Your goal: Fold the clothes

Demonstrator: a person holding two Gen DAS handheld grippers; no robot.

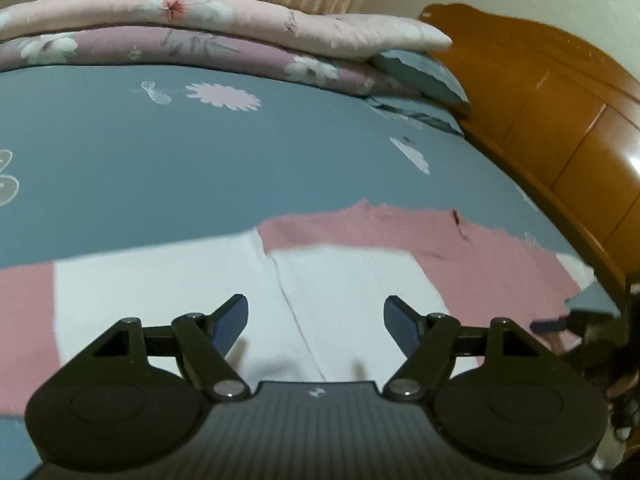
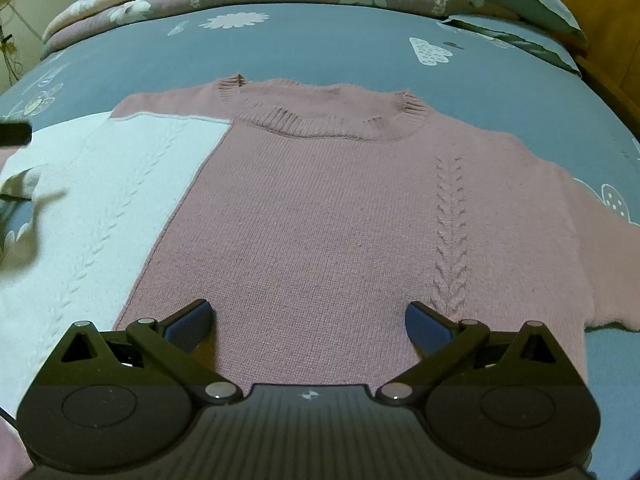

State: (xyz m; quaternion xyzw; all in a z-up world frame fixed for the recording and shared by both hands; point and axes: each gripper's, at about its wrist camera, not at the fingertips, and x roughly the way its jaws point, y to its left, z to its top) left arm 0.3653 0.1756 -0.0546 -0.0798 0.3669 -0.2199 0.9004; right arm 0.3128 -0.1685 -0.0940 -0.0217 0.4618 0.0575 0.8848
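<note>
The pink-and-white knit sweater (image 2: 320, 208) is lying flat on the bed (image 2: 320, 44), its left white panel seemingly folded inward; remaining folds are pending. Both the left gripper (image 1: 316, 316) and right gripper (image 2: 308, 320) are hovering with jaws wide, holding nothing.

left wrist: low over sweater (image 1: 360, 280) | right wrist: steeper, close | shared: sweater (bed behind)

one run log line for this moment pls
sweater flat on bed, white side folded in | left claw open, empty | right claw open, empty
</note>
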